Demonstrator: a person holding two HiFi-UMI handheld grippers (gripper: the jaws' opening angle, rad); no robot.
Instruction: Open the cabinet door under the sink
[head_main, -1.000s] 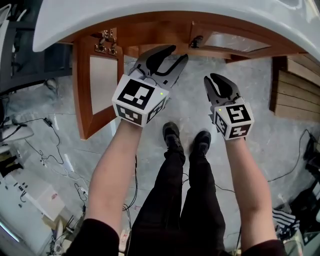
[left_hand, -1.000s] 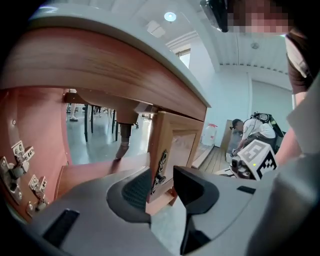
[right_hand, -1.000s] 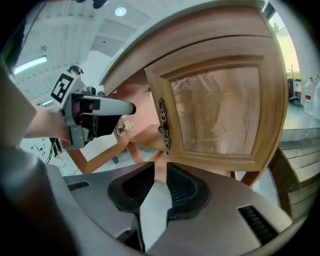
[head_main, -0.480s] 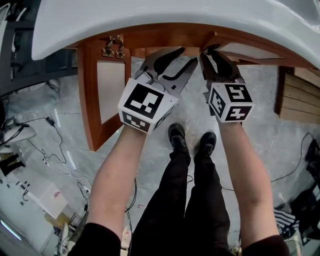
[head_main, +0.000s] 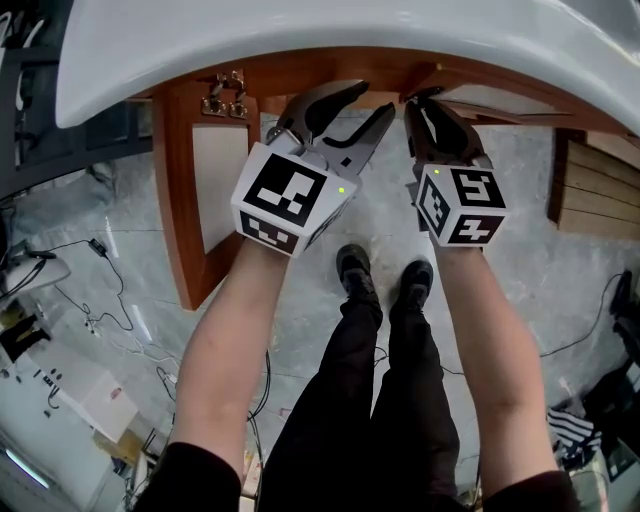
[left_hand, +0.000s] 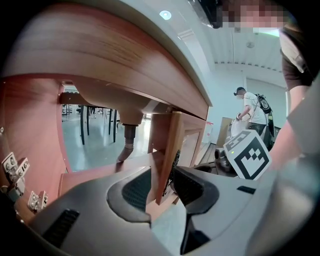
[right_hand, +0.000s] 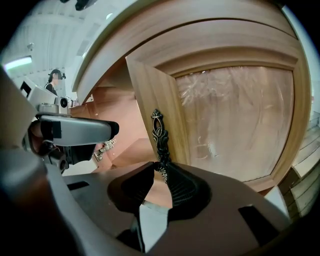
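Note:
A white sink (head_main: 300, 35) tops a wooden cabinet. Its left door (head_main: 215, 170) hangs wide open. The right door (right_hand: 235, 115), with a frosted pane, stands slightly ajar. My right gripper (head_main: 425, 100) is at that door's free edge. Its jaws are closing, and their tips pinch the lower end of the dark ornate handle (right_hand: 159, 135), which sits in the right gripper (right_hand: 160, 170). My left gripper (head_main: 368, 100) hovers open beside it. In the left gripper view the right door's edge (left_hand: 167, 160) stands between the spread fingers of the left gripper (left_hand: 161, 187), not pressed.
Inside the cabinet a drain pipe (left_hand: 127, 142) hangs down, and metal hinges (head_main: 225, 95) sit on the left door's frame. Cables (head_main: 110, 290) lie on the grey floor at the left. Wooden boards (head_main: 595, 190) lie at the right. My shoes (head_main: 385, 275) are below the grippers.
My right gripper has moved away from me, up to the right door's handle, and its jaws now sit round the handle. The left gripper has barely moved.

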